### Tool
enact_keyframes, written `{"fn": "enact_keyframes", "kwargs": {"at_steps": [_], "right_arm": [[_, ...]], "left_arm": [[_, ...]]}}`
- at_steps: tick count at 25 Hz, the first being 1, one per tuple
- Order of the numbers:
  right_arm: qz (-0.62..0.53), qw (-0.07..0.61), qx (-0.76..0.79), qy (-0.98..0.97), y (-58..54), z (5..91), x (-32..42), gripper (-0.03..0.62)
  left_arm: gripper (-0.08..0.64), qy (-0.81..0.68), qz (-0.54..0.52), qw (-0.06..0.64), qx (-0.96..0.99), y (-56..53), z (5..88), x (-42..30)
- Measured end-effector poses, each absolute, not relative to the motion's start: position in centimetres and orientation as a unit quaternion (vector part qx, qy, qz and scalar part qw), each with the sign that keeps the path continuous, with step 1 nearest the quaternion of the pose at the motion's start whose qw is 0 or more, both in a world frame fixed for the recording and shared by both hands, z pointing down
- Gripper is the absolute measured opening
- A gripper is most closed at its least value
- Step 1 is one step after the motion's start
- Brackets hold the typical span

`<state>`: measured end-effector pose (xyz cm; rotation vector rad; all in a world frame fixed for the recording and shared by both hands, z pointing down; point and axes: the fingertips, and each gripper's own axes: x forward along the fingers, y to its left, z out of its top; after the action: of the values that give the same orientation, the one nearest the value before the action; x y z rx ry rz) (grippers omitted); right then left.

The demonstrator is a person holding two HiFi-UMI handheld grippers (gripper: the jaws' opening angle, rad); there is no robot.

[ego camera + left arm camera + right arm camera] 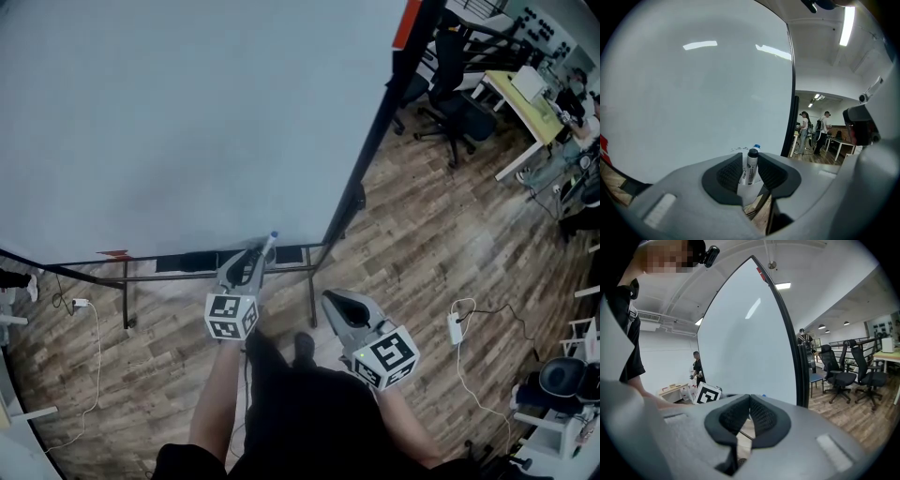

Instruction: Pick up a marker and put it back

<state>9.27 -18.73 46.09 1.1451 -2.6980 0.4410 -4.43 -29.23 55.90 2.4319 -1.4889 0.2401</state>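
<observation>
Whiteboard (187,122) stands on wood floor (422,234). Left gripper view: marker (752,165) sits between left gripper (750,159) pads, jaws slightly wider than it, not clamping. Head view alone shows its blue end at the whiteboard's lower edge. Right gripper (749,401) view: jaws together, empty.

The right claw (750,397) has its two dark pads touching at the tips, with nothing between them. Behind it stands a big whiteboard (750,333) with a black edge. The left claw's cube (708,393) peeks out on the left. Black chairs (839,369) stand on the wooden floor (853,413). A person (697,366) stands far back.
</observation>
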Motion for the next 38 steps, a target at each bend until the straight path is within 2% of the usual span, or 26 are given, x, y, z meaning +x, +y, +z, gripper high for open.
{"fn": "enact_keyframes", "kwargs": {"at_steps": [11,19,26,32,38], "right_arm": [[0.148,0.078,0.379,-0.91,-18.7,45.6,8.9,0.003],[0.129,0.082,0.37,-0.916,-18.2,45.5,9.0,0.003],[0.165,0.056,0.351,-0.92,-17.0,46.2,7.7,0.003],[0.18,0.043,0.34,-0.922,-14.9,45.6,3.5,0.003],[0.192,0.016,0.378,-0.906,-10.7,45.1,-1.7,0.003]], "left_arm": [[0.141,-0.523,0.097,0.117,0.839,-28.9,54.6,-5.4],[0.141,-0.541,0.092,0.079,0.832,-27.3,51.3,-5.9],[0.141,-0.536,0.07,0.069,0.838,-23.9,49.0,-5.6],[0.135,-0.502,0.088,0.051,0.859,-20.7,48.7,-6.3],[0.124,-0.457,0.074,0.045,0.885,-16.0,48.0,-10.8]]}}
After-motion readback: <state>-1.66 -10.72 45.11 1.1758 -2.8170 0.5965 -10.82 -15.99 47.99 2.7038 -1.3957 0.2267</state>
